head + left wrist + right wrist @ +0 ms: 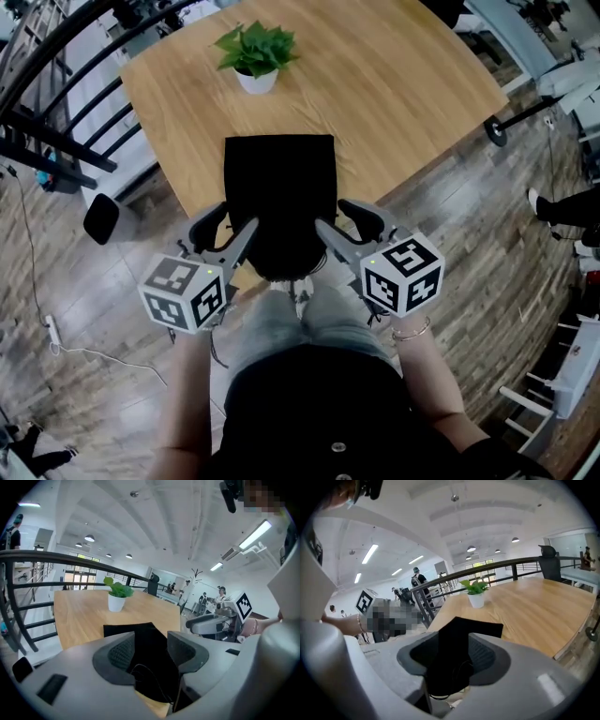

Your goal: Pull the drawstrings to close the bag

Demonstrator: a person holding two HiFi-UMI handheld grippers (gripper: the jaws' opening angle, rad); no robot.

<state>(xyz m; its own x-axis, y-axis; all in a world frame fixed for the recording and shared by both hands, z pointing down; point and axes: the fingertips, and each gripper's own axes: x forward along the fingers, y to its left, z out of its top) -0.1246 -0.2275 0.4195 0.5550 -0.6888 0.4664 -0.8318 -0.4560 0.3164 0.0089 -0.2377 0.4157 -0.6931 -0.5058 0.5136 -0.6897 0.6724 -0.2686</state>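
While neither gripper grips anything, table (412, 84): we see a wooden top with the potted plant (255, 52), our landmark, standing toward its far side.
Bag (279, 187): black and flat on the table, just on our side of the plant; its end away from the plant reaches the table's near edge.
Left gripper (239, 217): at the bag's end farthest from the plant, on the left; its jaws are spread, with cloth and cord showing beyond the gap and nothing pinched.
Right gripper (330, 213): opposite, on the right of that same end; its jaws are likewise wide apart and empty.
Bag mouth (281, 267): this end looks rounded and narrower than the plant-side end, so we judge it partly gathered, a pause between pulls; we cannot tell whether it is fully shut.
Drawstrings (143, 670): thin dark cords lie slack at the mouth. Next, we judge, each gripper must come down onto its own cord, pinch it firmly, then draw outward, away from the other.
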